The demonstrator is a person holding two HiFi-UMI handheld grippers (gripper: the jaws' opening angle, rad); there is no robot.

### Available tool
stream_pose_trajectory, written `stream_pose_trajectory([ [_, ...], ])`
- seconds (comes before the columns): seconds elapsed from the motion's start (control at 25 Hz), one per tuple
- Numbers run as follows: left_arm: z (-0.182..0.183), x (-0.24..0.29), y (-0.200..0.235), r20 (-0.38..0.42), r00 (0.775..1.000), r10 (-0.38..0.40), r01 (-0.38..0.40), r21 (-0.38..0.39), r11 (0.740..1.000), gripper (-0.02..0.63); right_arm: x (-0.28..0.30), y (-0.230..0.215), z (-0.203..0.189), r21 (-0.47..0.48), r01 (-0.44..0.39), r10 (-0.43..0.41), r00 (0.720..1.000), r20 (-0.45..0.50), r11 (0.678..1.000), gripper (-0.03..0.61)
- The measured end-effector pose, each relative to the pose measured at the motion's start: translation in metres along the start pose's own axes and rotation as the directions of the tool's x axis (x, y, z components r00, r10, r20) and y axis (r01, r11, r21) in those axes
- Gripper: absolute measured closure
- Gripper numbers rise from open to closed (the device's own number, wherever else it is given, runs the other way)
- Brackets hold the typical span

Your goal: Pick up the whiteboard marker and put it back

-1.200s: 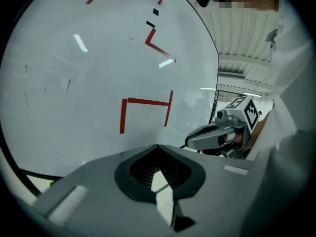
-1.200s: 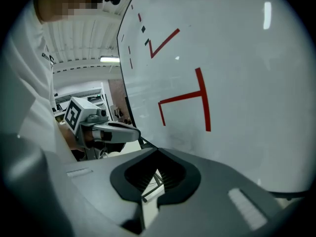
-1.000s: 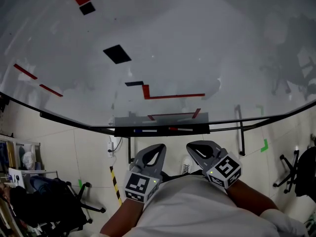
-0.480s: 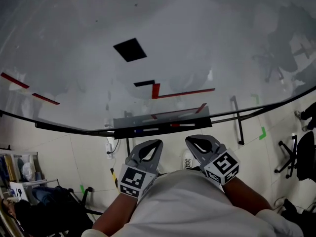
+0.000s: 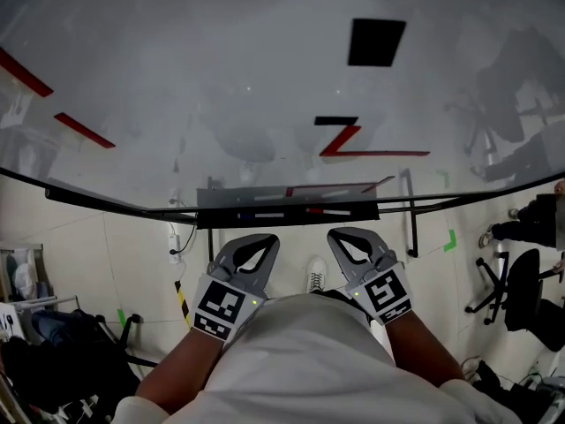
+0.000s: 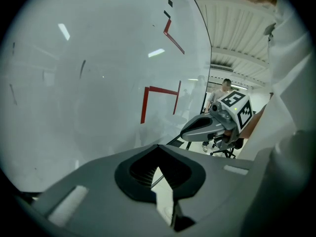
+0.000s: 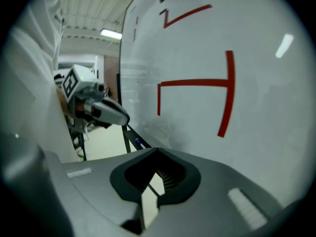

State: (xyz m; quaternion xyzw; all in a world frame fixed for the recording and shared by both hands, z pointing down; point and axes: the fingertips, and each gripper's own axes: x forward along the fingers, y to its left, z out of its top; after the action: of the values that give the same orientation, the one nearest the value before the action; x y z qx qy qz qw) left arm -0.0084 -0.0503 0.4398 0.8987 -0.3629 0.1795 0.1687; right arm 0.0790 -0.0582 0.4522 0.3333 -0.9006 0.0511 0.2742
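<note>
A large whiteboard (image 5: 265,87) with red lines and black squares fills the head view. Its ledge (image 5: 287,211) carries a blue-marked whiteboard marker (image 5: 259,216) and a red-marked one (image 5: 323,210). Just below the ledge my left gripper (image 5: 257,240) and right gripper (image 5: 346,235) sit side by side, both shut and empty. The left gripper view has my left gripper (image 6: 158,146) facing the board (image 6: 74,83), with the right gripper (image 6: 210,126) beside it. In the right gripper view my right gripper (image 7: 158,150) points at the board (image 7: 256,98); the left gripper (image 7: 101,110) and the blue marker (image 7: 138,143) show at left.
Black office chairs (image 5: 508,281) stand on the floor at right, and dark gear (image 5: 53,360) sits at the lower left. A yellow-and-black strip (image 5: 181,299) and the board's stand leg (image 5: 410,223) are under the ledge. A person (image 6: 220,94) stands far off.
The head view has swung, so the board's red and black marks slid to the right. Both grippers stayed shut under the ledge and drifted slightly left.
</note>
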Motion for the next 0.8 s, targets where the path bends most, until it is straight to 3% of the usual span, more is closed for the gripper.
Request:
stream_pose_trajectory([
  [0.08, -0.003, -0.001, 0.001, -0.005, 1.0, -0.013, 0.013, -0.012, 1.0, 0.597, 0.005, 0.005, -0.004, -0.161, 0.018, -0.03, 0.997, -0.071, 0.987, 0.577],
  [0.16, -0.006, -0.002, 0.003, -0.005, 1.0, -0.018, 0.017, -0.031, 0.999, 0.597, 0.011, 0.01, -0.008, -0.232, 0.002, -0.028, 0.994, -0.108, 0.973, 0.577],
  [0.64, -0.007, -0.007, 0.016, 0.009, 1.0, 0.018, -0.018, -0.056, 0.998, 0.597, 0.031, -0.003, -0.033, -0.285, -0.034, -0.023, 0.981, -0.192, 0.958, 0.577],
  [0.8, -0.007, -0.006, 0.018, 0.012, 1.0, 0.028, -0.027, -0.062, 0.998, 0.597, 0.037, -0.01, -0.042, -0.318, -0.043, -0.033, 0.972, -0.232, 0.947, 0.52],
])
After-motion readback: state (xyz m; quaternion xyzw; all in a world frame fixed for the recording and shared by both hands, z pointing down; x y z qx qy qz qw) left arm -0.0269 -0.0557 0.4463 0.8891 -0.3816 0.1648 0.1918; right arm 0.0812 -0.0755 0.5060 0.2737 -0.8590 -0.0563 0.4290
